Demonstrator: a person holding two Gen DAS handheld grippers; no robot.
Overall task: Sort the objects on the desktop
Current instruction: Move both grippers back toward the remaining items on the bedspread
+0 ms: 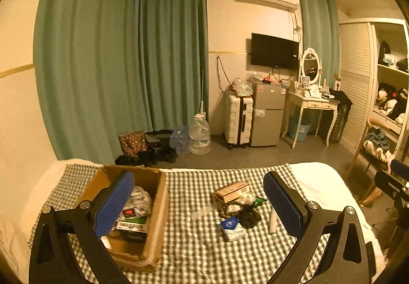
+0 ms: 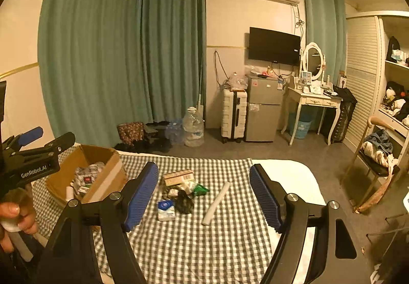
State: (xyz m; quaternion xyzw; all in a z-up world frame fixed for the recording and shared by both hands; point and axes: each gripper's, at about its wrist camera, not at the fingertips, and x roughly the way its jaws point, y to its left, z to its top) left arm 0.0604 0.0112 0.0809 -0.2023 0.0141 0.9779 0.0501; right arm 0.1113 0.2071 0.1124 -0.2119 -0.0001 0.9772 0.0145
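Both grippers, left gripper point(image 1: 199, 207) and right gripper point(image 2: 204, 194), gape wide, empty, aimed at clutter pile point(image 2: 179, 192) on checked bedspread point(image 2: 204, 245); open brown cardboard box point(image 2: 87, 176) alongside, likely the sorting destination; white tube point(image 2: 216, 203) lies apart.

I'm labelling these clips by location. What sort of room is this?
Most likely a small bedroom or rented studio: a bed under a checked cover, a dressing table with an oval mirror, and a small fridge beside a white suitcase.
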